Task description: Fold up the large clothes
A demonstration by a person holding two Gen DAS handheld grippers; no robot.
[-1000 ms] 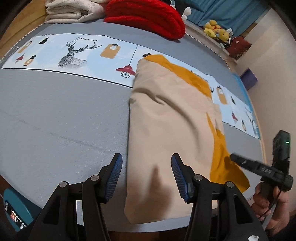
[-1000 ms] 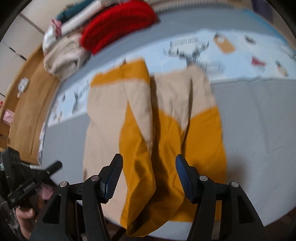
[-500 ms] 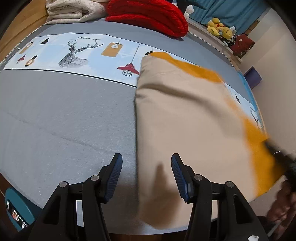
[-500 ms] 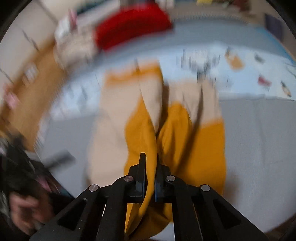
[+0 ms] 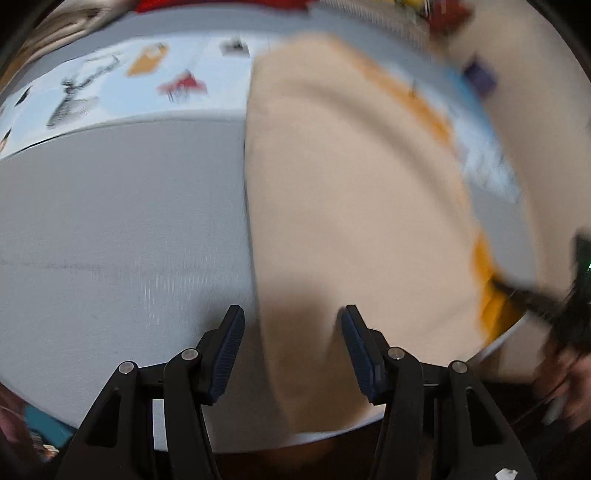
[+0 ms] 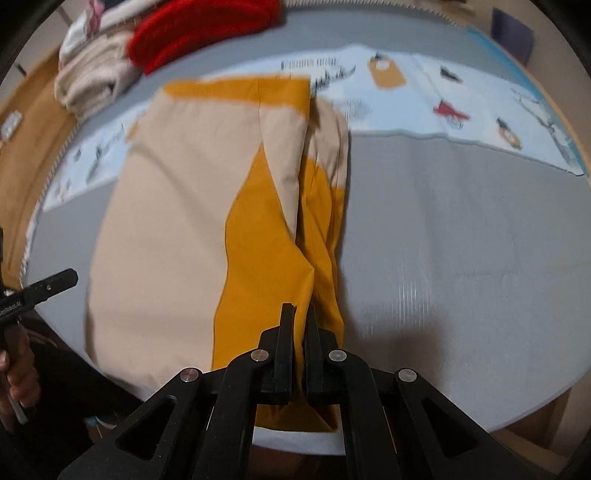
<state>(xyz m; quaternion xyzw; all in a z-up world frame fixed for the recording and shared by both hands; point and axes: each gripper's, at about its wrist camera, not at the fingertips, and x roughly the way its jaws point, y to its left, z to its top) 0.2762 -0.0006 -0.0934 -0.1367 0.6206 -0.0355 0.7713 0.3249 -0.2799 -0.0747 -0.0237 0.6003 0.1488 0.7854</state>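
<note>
Now garment (image 6: 184, 206) edge inside right claw (image 6: 300, 321)

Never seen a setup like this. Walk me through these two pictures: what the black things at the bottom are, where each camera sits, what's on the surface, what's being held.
No robot arm here: a person holds a two-finger grabbing tool in each hand, each with a wide-angle camera looking along its fingers. In the left camera's blurred picture, the left tool is open over the near edge of a beige and mustard garment, gripping nothing. In the right camera's picture, the right tool is shut on the garment's mustard edge. The garment lies on a grey table, across a pale blue printed cloth. Folded red and cream textiles sit at the far side.
</note>
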